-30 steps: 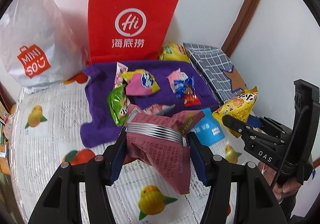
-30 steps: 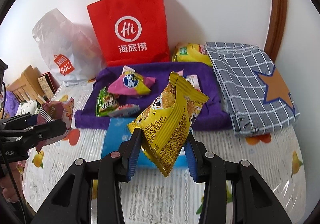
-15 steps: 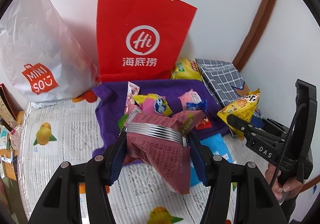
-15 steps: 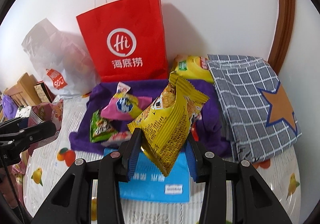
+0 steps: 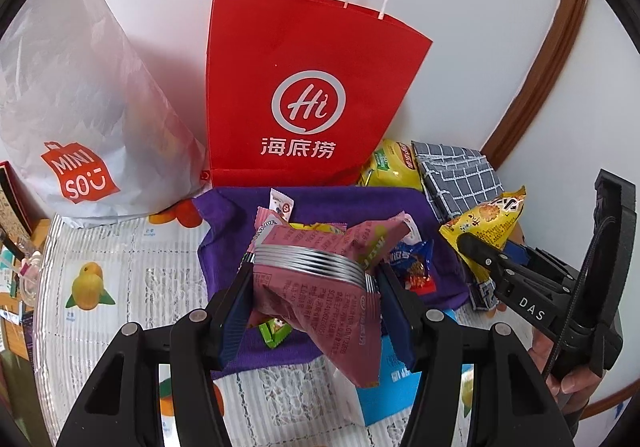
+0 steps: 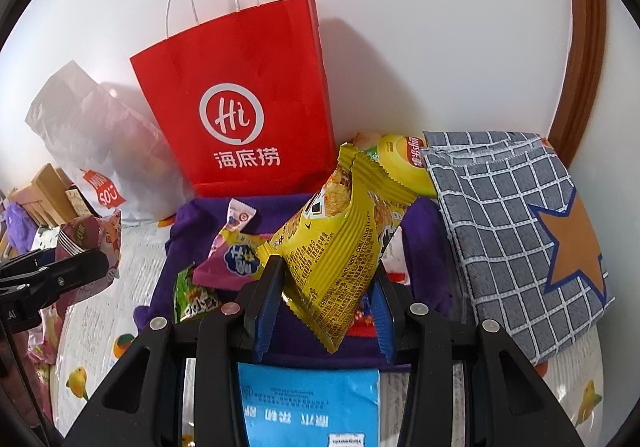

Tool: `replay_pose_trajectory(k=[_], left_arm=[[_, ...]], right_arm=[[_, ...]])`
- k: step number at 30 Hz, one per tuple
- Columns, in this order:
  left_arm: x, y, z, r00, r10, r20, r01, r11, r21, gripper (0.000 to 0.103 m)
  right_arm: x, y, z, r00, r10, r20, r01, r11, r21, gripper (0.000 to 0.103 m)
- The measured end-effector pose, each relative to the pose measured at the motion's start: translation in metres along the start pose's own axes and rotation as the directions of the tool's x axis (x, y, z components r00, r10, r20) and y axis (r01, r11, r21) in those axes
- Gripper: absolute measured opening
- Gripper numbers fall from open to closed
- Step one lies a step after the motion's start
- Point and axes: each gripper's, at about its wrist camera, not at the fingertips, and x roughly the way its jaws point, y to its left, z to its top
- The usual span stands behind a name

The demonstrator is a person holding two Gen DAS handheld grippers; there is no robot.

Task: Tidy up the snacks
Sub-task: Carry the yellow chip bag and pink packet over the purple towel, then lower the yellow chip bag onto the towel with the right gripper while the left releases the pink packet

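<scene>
While a red paper carrier bag with white twisted handles (image 5: 312, 95) stands upright against the white wall, two hand-held black grippers hover above a purple towel (image 5: 236, 215) spread on a fruit-printed table cover (image 5: 120, 279). At left, the left gripper (image 5: 314, 287) pinches a crinkled dusty-pink foil snack packet (image 5: 320, 287) between its blue-padded fingers (image 5: 236, 311), the packet's silver-striped band running across the gap and its lower corner hanging free above the cloth. At right, the right gripper (image 6: 326, 307) clamps a bright yellow plastic snack pouch (image 6: 340, 243), which stands tilted with its crimped top pointing up toward the red bag. A person's hand (image 5: 568, 375) can be seen gripping the handle of the right tool at the edge of the left camera's view.

On the towel lie several loose sweets: a pink-and-yellow wrapped packet with a blue logo (image 6: 236, 259), a green crinkled packet (image 6: 192, 295) and a small blue-and-red sachet (image 5: 412, 263). A flat light-blue packet (image 6: 308, 403) rests on the table's near side, just touching the towel's front edge. Behind, a yellow crisp bag (image 6: 404, 163) leans between the red carrier and a folded grey checked cloth with an orange star (image 6: 516, 231). A white plastic shopping bag with a red-orange logo (image 5: 80, 115) sits to the left of the carrier.
</scene>
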Motion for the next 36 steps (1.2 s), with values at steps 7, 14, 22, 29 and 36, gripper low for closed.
replay_pose_trajectory(k=[7, 14, 22, 29, 36], left_arm=[[0.012, 0.003, 0.002, 1.000, -0.007, -0.008, 0.007, 1.000, -0.014, 0.057], [0.021, 0.011, 0.005, 1.000, 0.011, -0.017, -0.011, 1.000, -0.024, 0.057], [0.038, 0.016, 0.004, 0.999, 0.025, -0.047, -0.026, 0.999, -0.026, 0.057], [0.062, 0.015, 0.001, 0.995, 0.028, -0.094, -0.031, 0.999, -0.029, 0.057], [0.079, 0.016, -0.002, 0.991, 0.037, -0.125, -0.041, 0.999, -0.028, 0.057]], right_arm=[[0.010, 0.003, 0.010, 1.000, -0.002, 0.006, 0.002, 1.000, -0.004, 0.042], [0.022, 0.001, 0.015, 1.000, 0.000, 0.001, 0.000, 1.000, 0.003, 0.042], [0.039, -0.003, 0.017, 1.000, 0.003, -0.008, -0.002, 1.000, 0.021, 0.042], [0.058, -0.009, 0.014, 0.999, 0.010, -0.030, -0.009, 0.999, 0.032, 0.042], [0.067, -0.012, 0.012, 0.999, 0.017, -0.040, -0.016, 1.000, 0.018, 0.042]])
